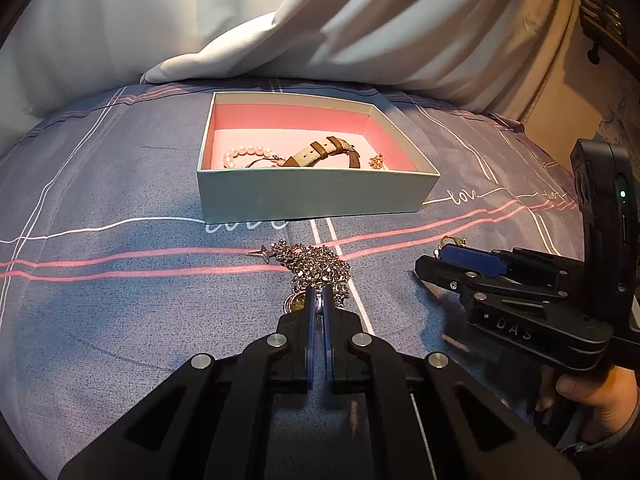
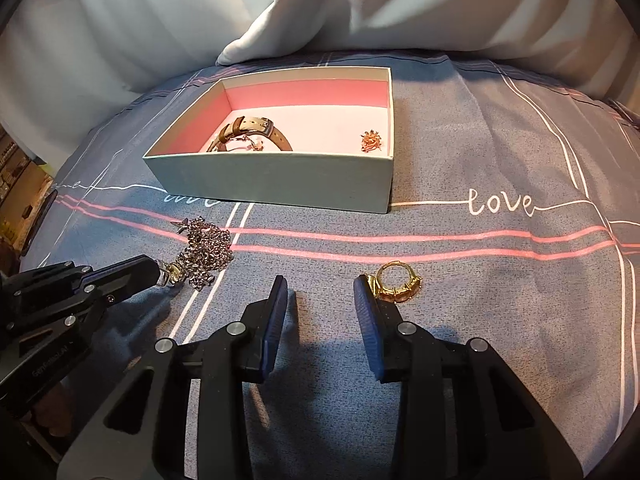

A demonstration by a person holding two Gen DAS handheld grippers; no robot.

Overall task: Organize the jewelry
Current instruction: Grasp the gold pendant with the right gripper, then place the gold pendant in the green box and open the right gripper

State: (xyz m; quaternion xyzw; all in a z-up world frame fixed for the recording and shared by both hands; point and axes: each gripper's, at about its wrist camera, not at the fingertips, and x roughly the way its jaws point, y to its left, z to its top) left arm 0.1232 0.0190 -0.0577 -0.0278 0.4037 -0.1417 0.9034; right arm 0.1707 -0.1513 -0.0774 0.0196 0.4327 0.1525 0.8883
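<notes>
While most of the haul is already boxed, here's how the rest sits:

Box: the open pink-lined box sits on the bedspread just past both grippers, so either one only needs a short reach to drop things in.

Already inside: a pearl bracelet, a brown strap watch and a small rose-gold piece.

Left gripper: clenched on the near end of the silver chain, pinching it by the edge, I'd guess so the whole heap lifts in one go. The chain is in a pile in front of the box.

Right gripper: jaws spread wide, nothing in them, with the gold ring lying just outside its right finger, touching or nearly so.

Hard to tell: exactly which bit of chain is pinched (maybe a clasp or charm), and the box wall hides part of the watch and pearls.
</notes>
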